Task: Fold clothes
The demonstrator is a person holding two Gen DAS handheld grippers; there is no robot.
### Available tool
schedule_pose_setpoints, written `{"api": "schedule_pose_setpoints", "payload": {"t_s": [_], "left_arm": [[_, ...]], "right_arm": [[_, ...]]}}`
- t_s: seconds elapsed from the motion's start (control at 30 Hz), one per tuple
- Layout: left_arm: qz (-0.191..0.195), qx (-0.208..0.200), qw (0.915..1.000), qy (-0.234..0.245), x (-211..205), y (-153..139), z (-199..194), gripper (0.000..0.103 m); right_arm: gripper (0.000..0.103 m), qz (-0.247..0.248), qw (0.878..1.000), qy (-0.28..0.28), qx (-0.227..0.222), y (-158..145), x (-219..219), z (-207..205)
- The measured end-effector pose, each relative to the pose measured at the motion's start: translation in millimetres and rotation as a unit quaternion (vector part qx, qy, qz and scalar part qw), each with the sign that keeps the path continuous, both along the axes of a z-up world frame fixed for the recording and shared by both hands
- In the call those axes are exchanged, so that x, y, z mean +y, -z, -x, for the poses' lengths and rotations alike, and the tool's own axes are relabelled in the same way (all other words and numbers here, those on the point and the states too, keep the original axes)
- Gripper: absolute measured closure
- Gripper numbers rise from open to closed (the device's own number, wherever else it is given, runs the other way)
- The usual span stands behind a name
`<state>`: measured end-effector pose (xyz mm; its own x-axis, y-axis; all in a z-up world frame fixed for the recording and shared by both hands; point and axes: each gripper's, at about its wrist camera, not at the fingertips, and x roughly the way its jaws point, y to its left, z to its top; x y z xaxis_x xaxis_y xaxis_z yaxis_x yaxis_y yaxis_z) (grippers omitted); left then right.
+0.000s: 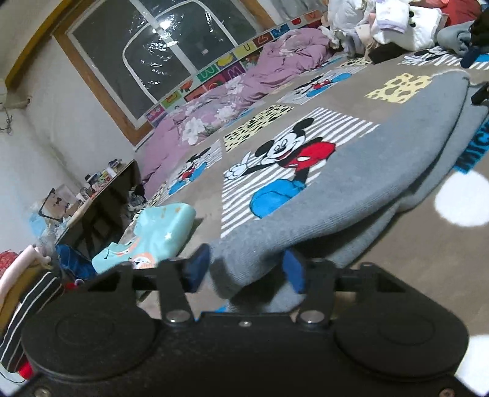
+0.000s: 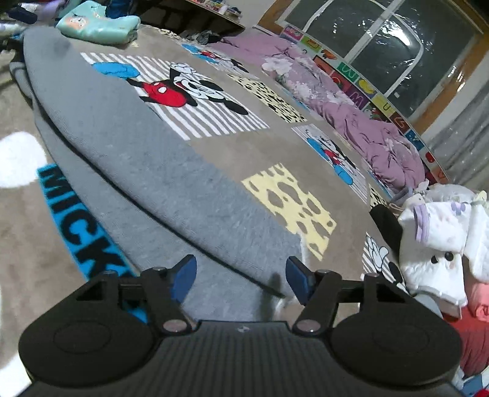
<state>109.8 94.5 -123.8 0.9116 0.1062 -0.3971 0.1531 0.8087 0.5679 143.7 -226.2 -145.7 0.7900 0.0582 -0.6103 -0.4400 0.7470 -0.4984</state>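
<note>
A grey knit garment lies stretched and folded lengthwise on the Mickey Mouse rug. My left gripper has its blue pads either side of one end of the garment, with cloth bunched between them. The same garment runs away from my right gripper, whose blue fingers stand wide apart over its other end, with the cloth lying beneath them. The far tip of the right gripper shows at the right edge of the left wrist view.
A folded mint-green garment lies on the rug's edge, also in the right wrist view. A purple quilt runs along the window wall. A pile of clothes with a white piece sits beside my right gripper. A low dark table stands by the wall.
</note>
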Motion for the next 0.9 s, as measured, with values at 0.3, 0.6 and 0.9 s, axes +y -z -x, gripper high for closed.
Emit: {"api": "schedule_pose_setpoints", "payload": {"t_s": [0.3, 0.6, 0.9], "left_arm": [[0.085, -0.031, 0.9959, -0.005, 3.8, -20.7, -19.7, 0.094], [0.149, -0.047, 0.9875, -0.015, 17.4, -34.8, -56.1, 0.096], [0.161, -0.043, 0.9859, -0.021, 26.7, -31.6, -98.9, 0.097]], "right_arm": [[0.089, -0.028, 0.999, -0.015, 0.017, -3.4, 0.2, -20.3], [0.091, -0.082, 0.997, 0.010, 0.004, -24.7, -7.2, -48.3], [0.091, -0.092, 0.995, 0.023, 0.005, -36.1, -3.0, -93.7]]}}
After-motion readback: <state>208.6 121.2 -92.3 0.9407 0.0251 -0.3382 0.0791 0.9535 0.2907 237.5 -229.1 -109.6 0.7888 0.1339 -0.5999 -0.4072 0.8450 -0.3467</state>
